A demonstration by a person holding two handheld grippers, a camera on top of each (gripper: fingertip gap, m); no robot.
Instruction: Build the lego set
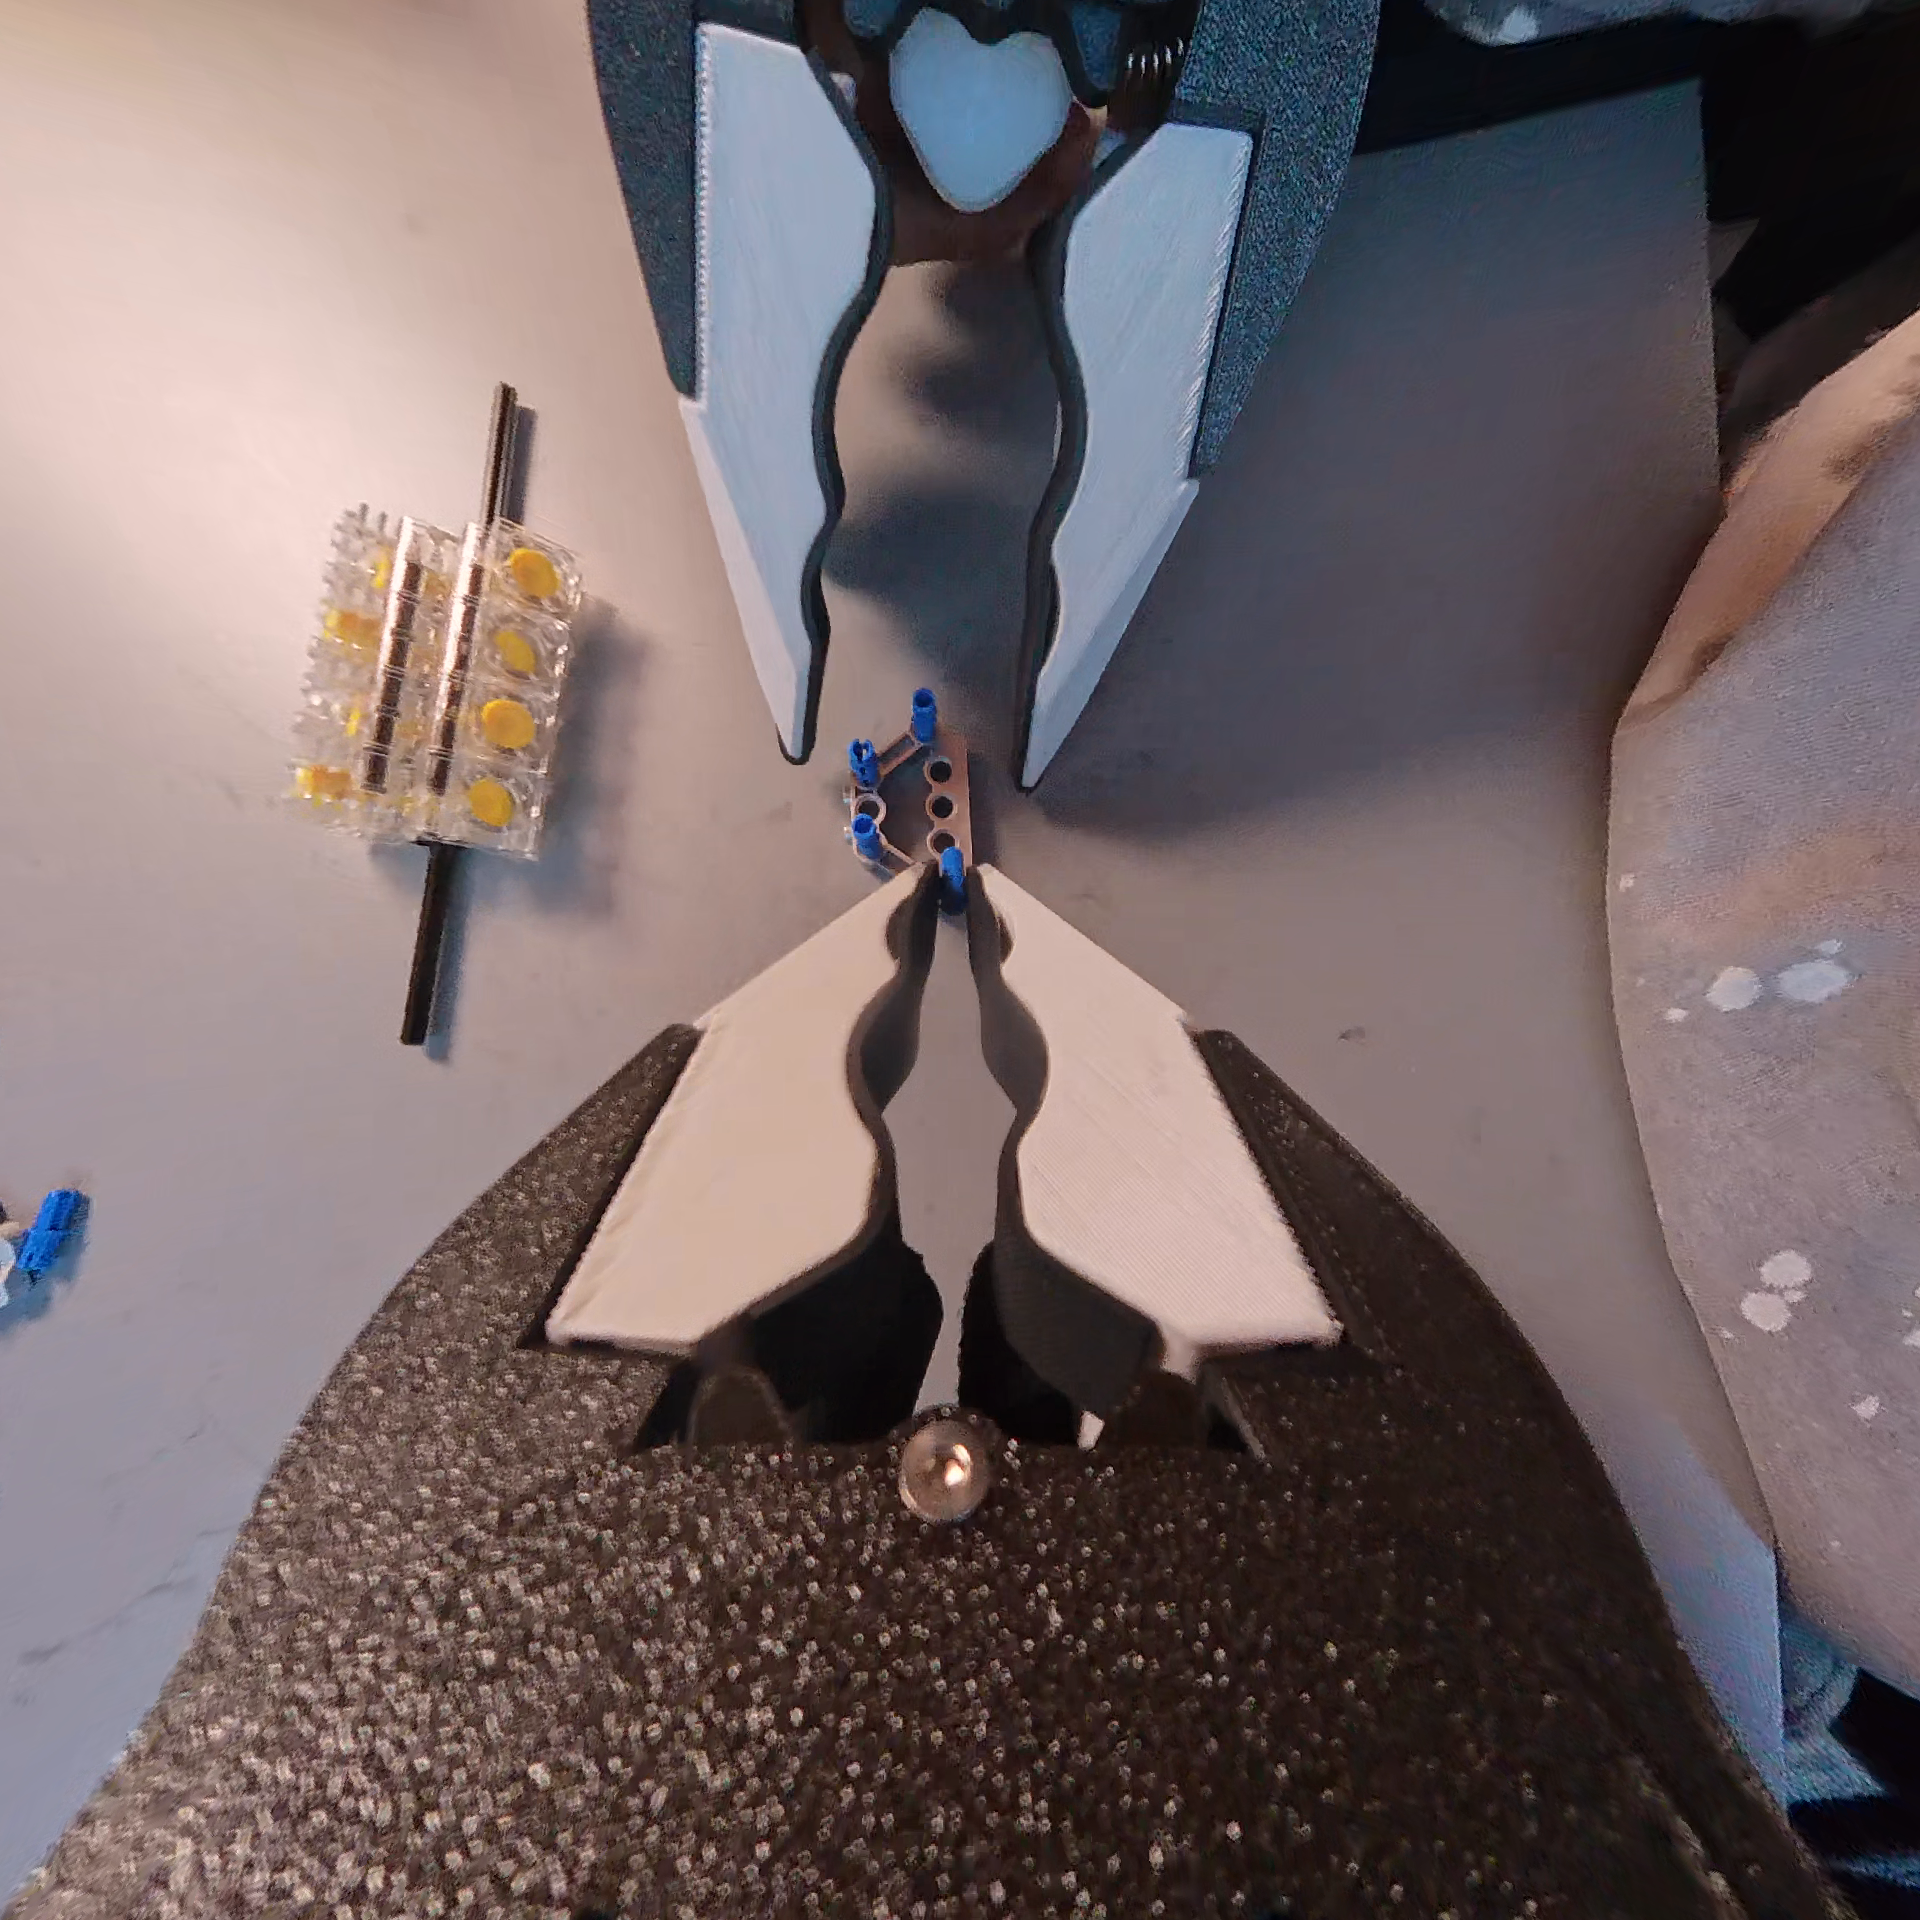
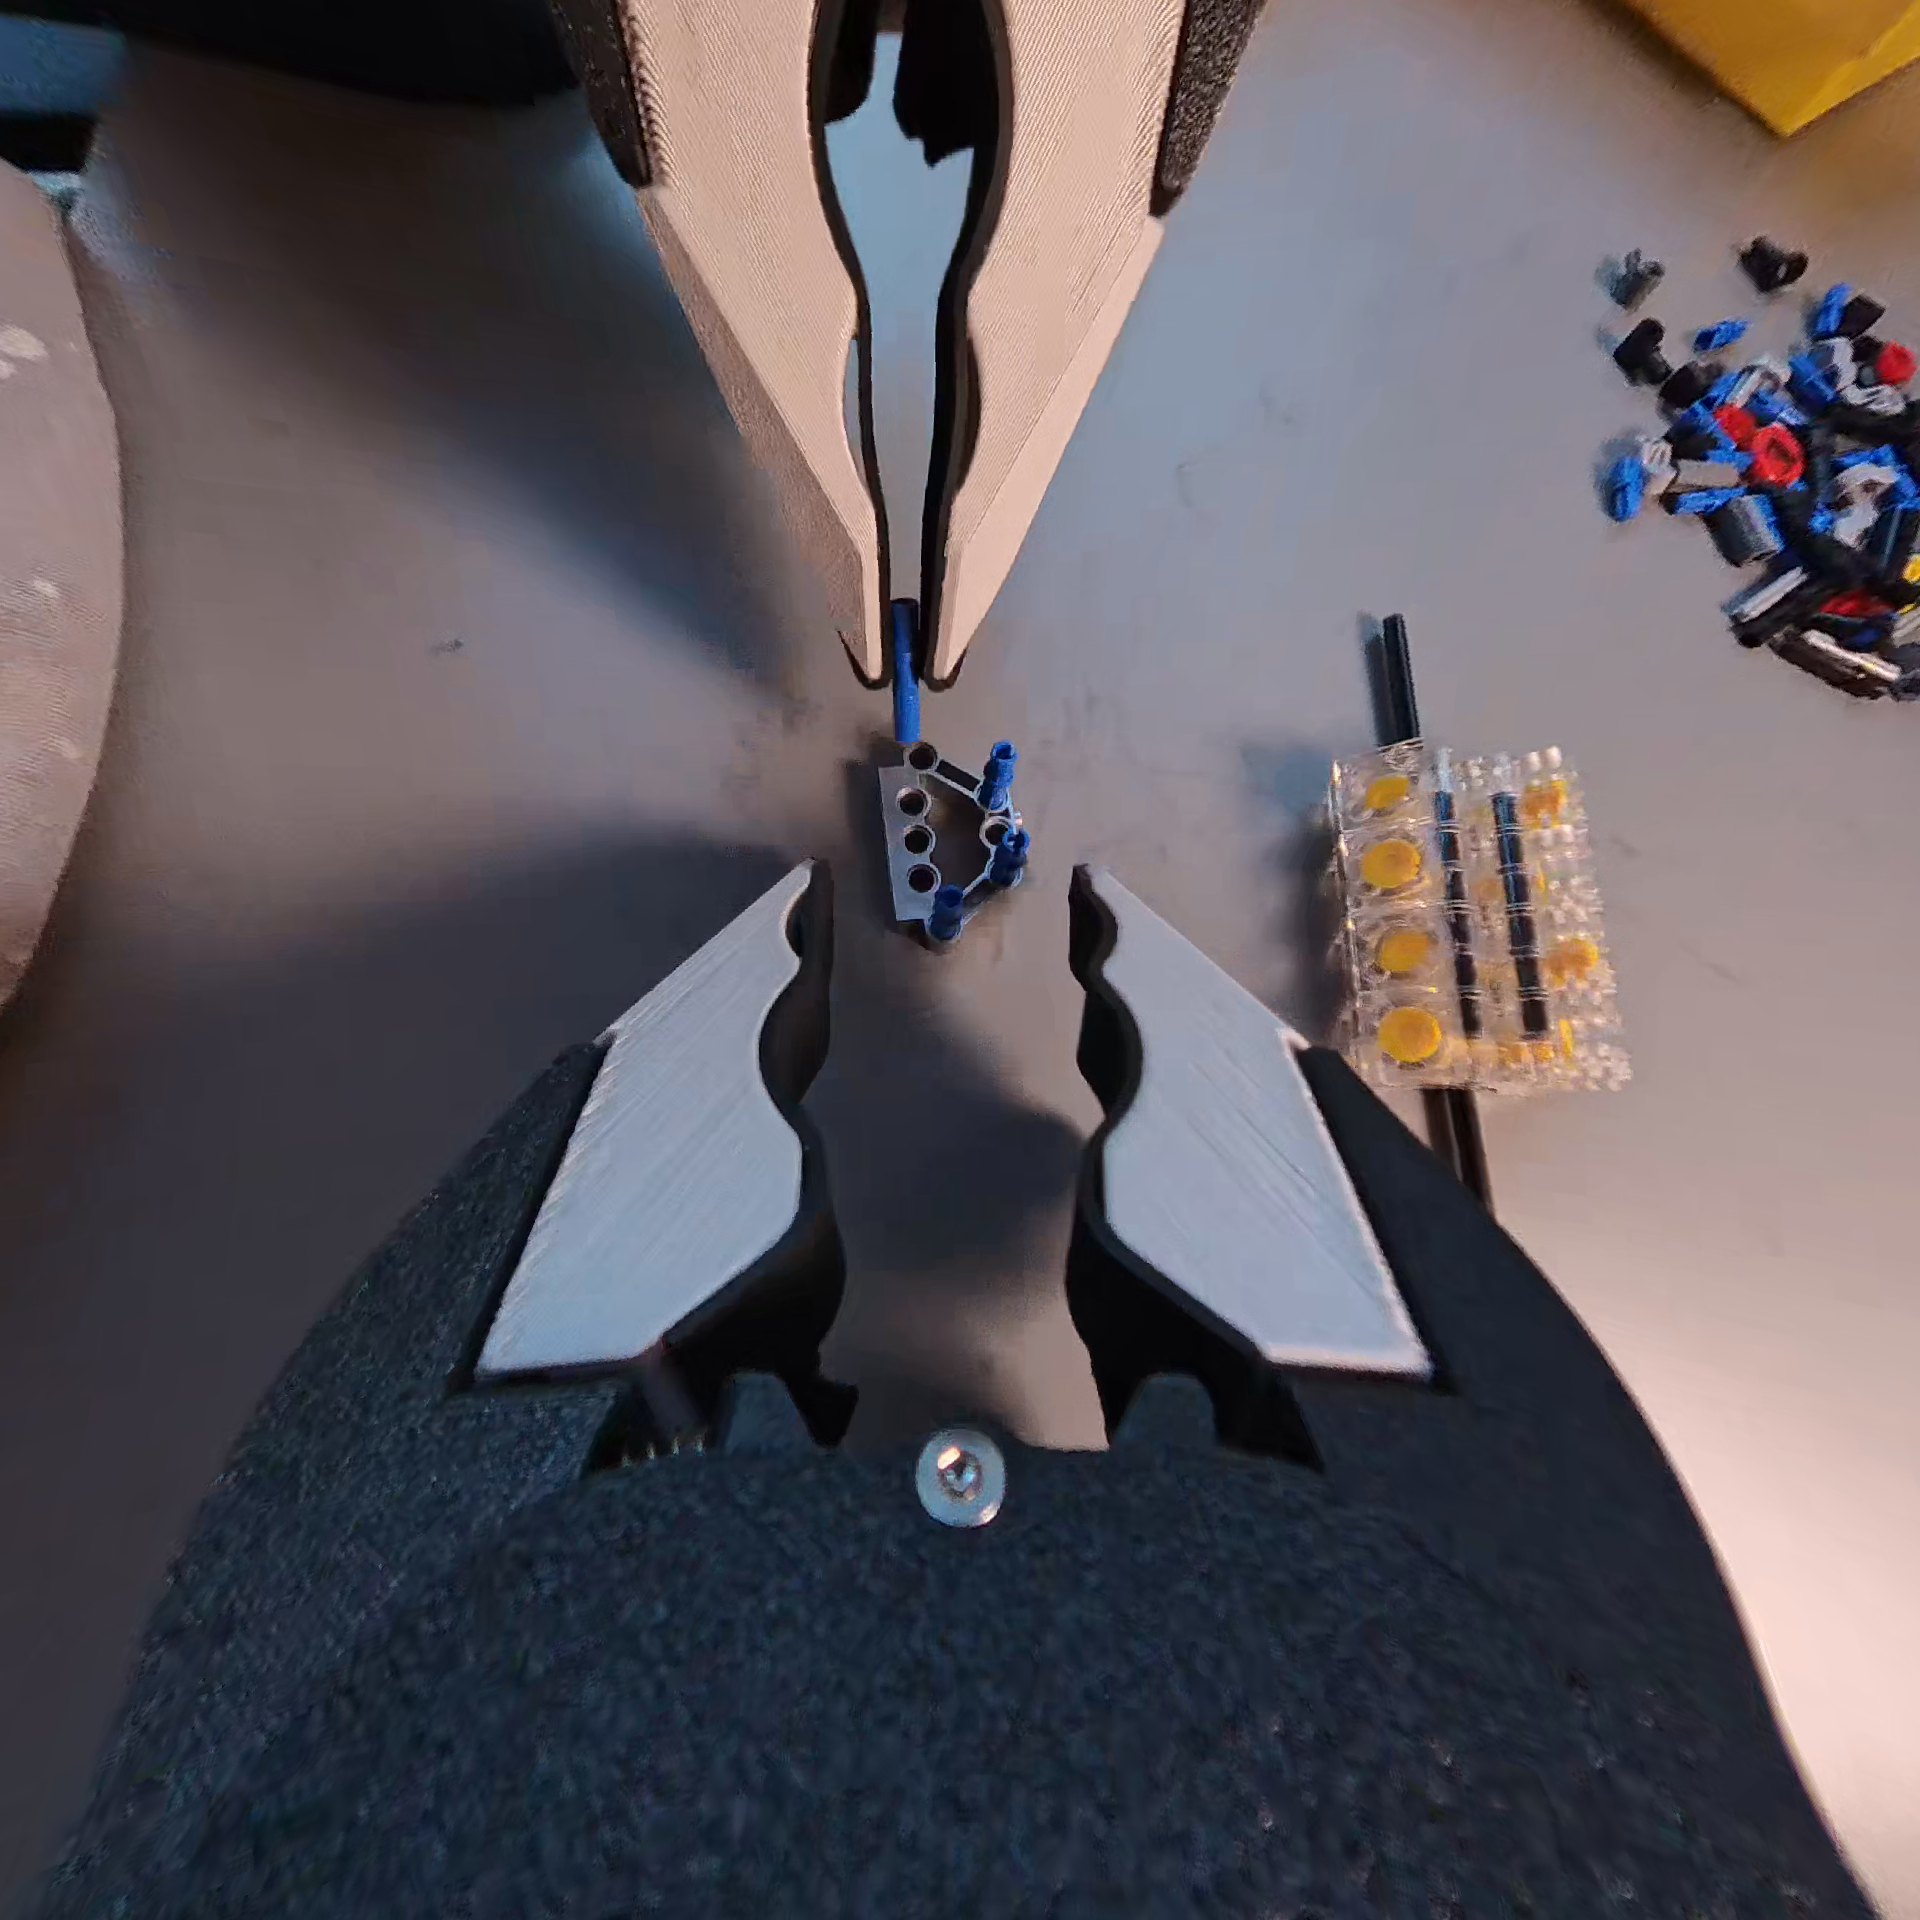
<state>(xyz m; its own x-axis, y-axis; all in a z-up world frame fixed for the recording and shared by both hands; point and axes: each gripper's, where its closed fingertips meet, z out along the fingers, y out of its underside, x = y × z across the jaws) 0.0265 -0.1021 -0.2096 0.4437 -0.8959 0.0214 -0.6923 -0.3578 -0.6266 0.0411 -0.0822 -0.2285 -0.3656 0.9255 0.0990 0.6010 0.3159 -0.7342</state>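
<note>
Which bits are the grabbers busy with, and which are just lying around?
In use:
left gripper, jaws shut on a blue pin
grey holed frame that the pin sits in
right gripper, jaws open beside the frame

Lying about:
clear block with yellow discs
black rods
pile of small parts

- grey table (image 2: 1299, 499) — bare surface under everything
- clear studded block (image 2: 1475, 920) with yellow discs, two black rods (image 2: 1397, 675) running through it
- heap of small blue, black and red parts (image 2: 1777, 457)
- loose blue peg (image 1: 50, 1231) at the left edge
- yellow object (image 2: 1787, 52), cropped at the top corner
</note>
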